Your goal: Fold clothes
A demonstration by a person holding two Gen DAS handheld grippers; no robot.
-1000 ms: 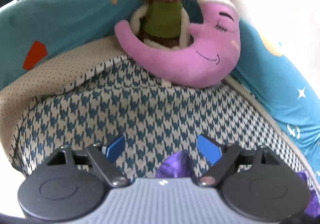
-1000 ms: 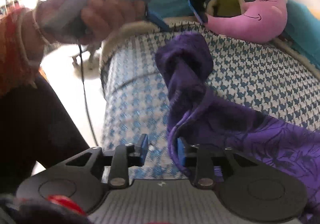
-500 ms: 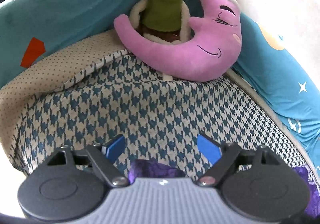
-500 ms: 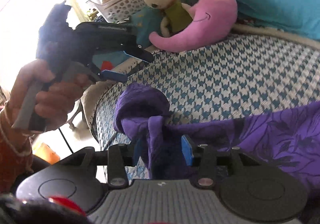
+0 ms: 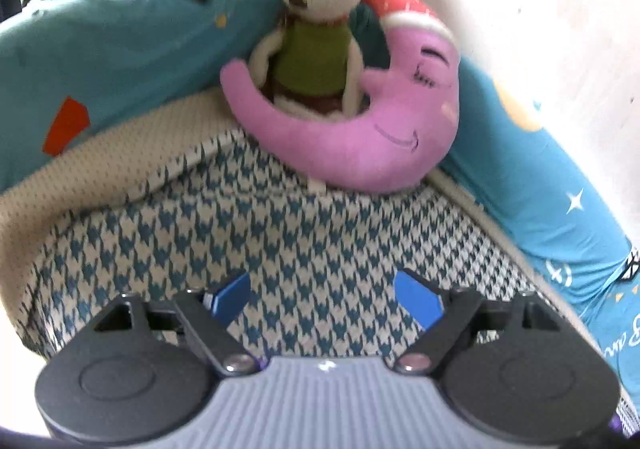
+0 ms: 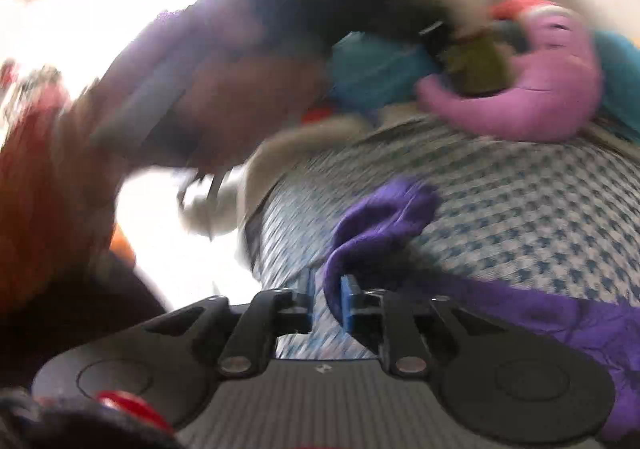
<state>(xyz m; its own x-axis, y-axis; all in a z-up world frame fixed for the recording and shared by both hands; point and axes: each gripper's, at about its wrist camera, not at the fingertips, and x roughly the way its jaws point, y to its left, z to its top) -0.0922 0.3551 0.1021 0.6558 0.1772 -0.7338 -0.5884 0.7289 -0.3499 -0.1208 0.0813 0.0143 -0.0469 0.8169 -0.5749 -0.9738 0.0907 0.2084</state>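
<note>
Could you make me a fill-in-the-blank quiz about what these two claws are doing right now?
1. The right claw is pinching a garment coloured ____.
2. The left claw is open and holds ____.
3. The rabbit toy wears a top coloured ____.
4. The rabbit sits on a moon pillow coloured ____.

Missing words: purple; nothing; green; pink

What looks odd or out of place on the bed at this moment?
The purple garment lies bunched on the houndstooth cover, one end twisted into a lump, not flat for folding. The right gripper pinches its edge. The right view is blurred.
</note>
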